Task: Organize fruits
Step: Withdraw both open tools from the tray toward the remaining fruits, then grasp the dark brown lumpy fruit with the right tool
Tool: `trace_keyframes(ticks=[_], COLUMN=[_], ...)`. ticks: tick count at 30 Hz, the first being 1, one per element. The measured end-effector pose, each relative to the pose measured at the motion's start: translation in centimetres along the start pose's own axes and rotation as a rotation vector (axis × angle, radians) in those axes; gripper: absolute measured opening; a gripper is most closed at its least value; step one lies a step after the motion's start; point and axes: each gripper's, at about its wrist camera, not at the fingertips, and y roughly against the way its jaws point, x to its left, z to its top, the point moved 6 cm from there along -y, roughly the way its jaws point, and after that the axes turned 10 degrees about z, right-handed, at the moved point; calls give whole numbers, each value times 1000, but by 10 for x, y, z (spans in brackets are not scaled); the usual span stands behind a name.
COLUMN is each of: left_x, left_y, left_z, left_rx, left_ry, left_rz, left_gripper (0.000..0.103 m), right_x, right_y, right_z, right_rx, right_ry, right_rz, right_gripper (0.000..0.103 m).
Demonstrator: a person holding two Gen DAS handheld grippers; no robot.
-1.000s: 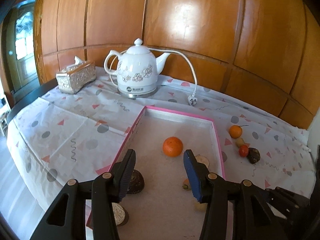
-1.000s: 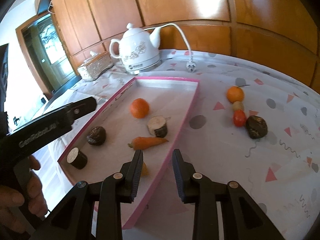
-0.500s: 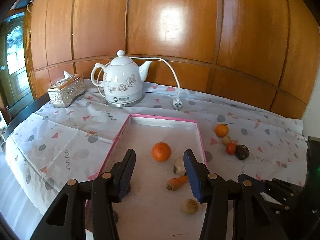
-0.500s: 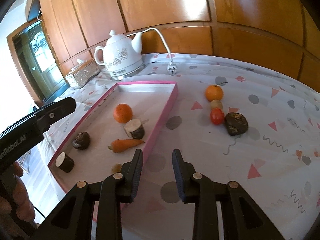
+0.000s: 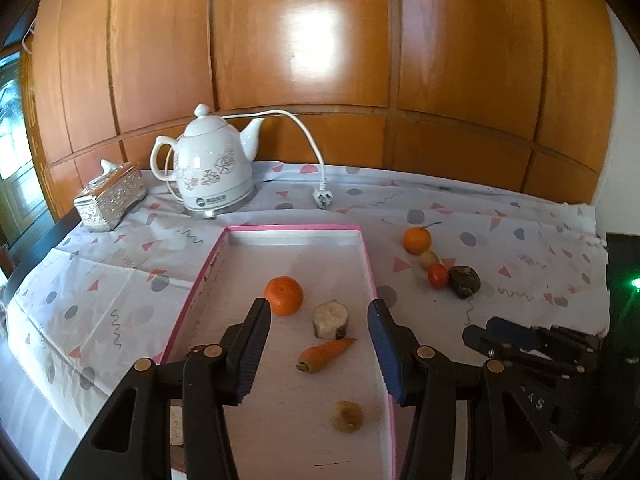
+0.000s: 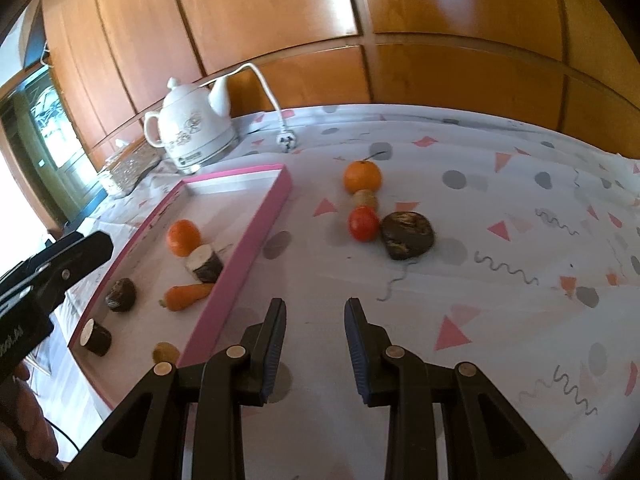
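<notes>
Currently both claws, left claw (image 5: 318,354) and right claw (image 6: 314,350), are held spread and empty. Four fruits (image 6: 362,176) lie right of the tray (image 6: 256,236); one must be approached next.

Ahead of your right gripper (image 6: 314,312) the tablecloth (image 6: 500,288) lies bare up to a tight cluster: orange (image 6: 362,176), small tan fruit (image 6: 365,199), tomato (image 6: 363,223) and dark lump (image 6: 407,235), touching or just beside one another, leaving little room between them. To its left the pink tray wall (image 6: 240,256) bars a level sweep. Inside the tray, your left gripper (image 5: 320,314) faces an orange (image 5: 283,295), a cut stump (image 5: 330,319) and a carrot (image 5: 325,355) close together; the far half of the tray floor is open. The kettle (image 5: 212,174), its cord and plug (image 5: 322,197), and the tissue box (image 5: 109,196) line the back wall.
</notes>
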Motion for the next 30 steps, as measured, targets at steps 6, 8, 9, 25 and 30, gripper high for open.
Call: trace_keyframes(ticks=[6,8,9,25,30], left_x=[-11,-15,-17,-46,-59], left_y=[3,4,4,-6,-15], left_z=[-1,-1,-2,-5,-8], left_rx=[-7,-7,-8,18,41], left_ry=[-33,-44,-47,-116,-135], left_rz=[-5,-8,-9,-35,-56], left_gripper=[51,51,51,52,52], right_x=[-15,-20,-22,-60,-73], right_y=[4,4,4,5,3], right_z=[0,-1,-1,2,6], right_rx=[-8,-10,-12,-20,-15], right_ry=[-20,-30,-35,-77,-84], right_rz=[-20,-25,-26,-57,-73], right_gripper=[30,30,30,30,30])
